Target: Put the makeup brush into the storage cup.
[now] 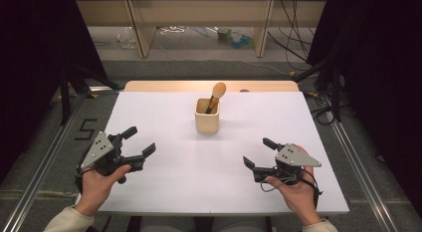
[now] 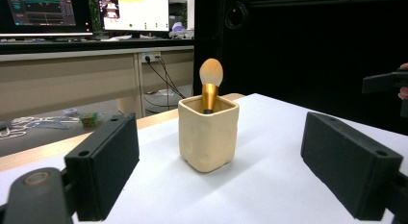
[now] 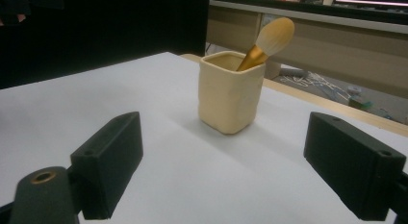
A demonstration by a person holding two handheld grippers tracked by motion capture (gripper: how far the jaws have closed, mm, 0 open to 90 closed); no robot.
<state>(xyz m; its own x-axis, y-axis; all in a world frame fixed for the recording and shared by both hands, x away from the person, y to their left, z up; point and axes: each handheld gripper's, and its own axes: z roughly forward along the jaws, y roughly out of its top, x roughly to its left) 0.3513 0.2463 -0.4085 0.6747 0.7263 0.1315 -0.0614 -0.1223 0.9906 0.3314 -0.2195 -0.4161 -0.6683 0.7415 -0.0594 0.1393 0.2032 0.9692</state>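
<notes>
My left gripper (image 1: pixel 139 141) and right gripper (image 1: pixel 258 152) wait near me, jaws wide apart and empty, both aimed at the far cup (image 1: pixel 207 116) holding a makeup brush (image 1: pixel 216 96).

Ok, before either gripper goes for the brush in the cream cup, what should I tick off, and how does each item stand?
1. Left gripper jaws open, nothing between them: ok.
2. Right gripper jaws open, nothing between them: ok.
3. Cup upright on the white table: ok.
4. Brush standing in the cup, head up, leaning on the rim: ok.
5. Path from both grippers to the cup free of other things: ok.
6. How deep the handle sits inside: cannot tell.
</notes>
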